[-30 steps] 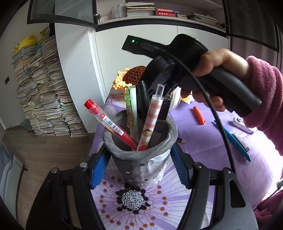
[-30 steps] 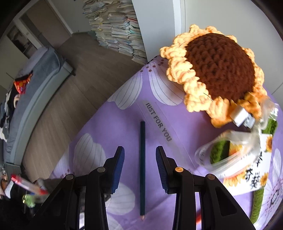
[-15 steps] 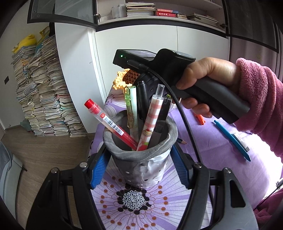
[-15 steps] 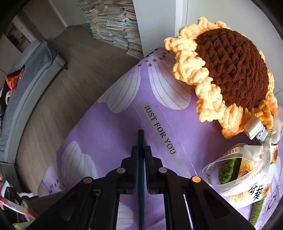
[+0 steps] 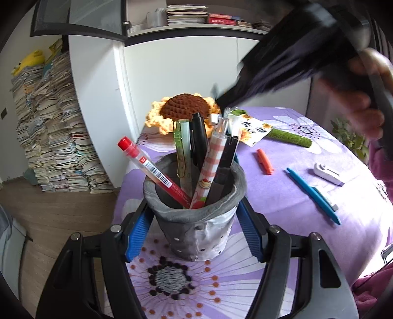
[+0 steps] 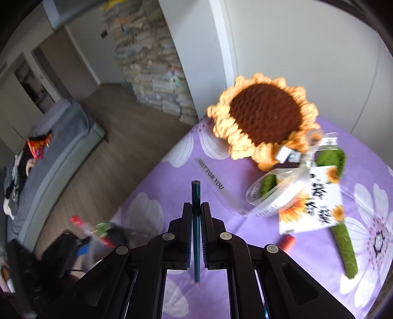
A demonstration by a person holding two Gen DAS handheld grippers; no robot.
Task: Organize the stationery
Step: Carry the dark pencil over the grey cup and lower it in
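white cabinet wall [image 5: 172, 73], wood floor [image 5: 61, 208], tall paper stacks [image 5: 54, 127] beside it, grey bed [image 6: 56, 137], shelf of books [image 5: 196, 19] above.

A clear ribbon [image 6: 211, 177] lying on the purple surface [image 6: 307, 257], mid-frame in the right wrist view, reads "JUST FOR YOU" in black capitals. The white sunflower card [image 6: 316, 198] at right carries black Chinese characters, too blurred to read. In the left wrist view, the red pen [image 5: 152, 171] bears a barcode label with no legible digits.

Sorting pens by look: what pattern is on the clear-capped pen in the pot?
Pink-and-white check, clearest in the left wrist view.
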